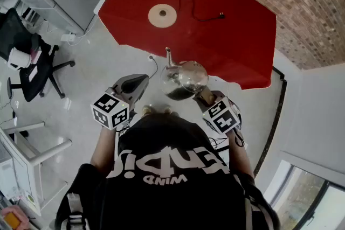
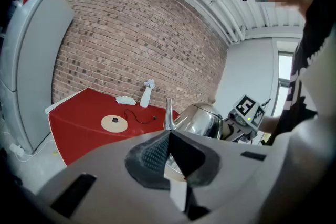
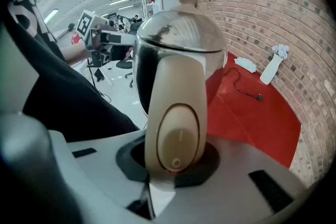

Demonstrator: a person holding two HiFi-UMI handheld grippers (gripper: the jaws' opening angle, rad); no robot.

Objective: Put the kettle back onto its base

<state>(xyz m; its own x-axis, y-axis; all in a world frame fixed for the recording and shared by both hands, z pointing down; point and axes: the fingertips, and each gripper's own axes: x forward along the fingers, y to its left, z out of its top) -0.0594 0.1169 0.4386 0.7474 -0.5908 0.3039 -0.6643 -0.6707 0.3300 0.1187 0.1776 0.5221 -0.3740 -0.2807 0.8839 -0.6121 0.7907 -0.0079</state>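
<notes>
From the head view: found kettle [image 1: 185, 79] aloft, short of the red table [image 1: 242, 35], spout pointing forward; located base [image 1: 162, 15] well ahead, slightly left. From the left gripper view: confirmed left gripper [image 2: 169, 139] pressed together, empty, beside the kettle. From the right gripper view: confirmed right gripper [image 3: 176, 165] pinching the handle [image 3: 176, 113]; judged a forward carry necessary.
</notes>
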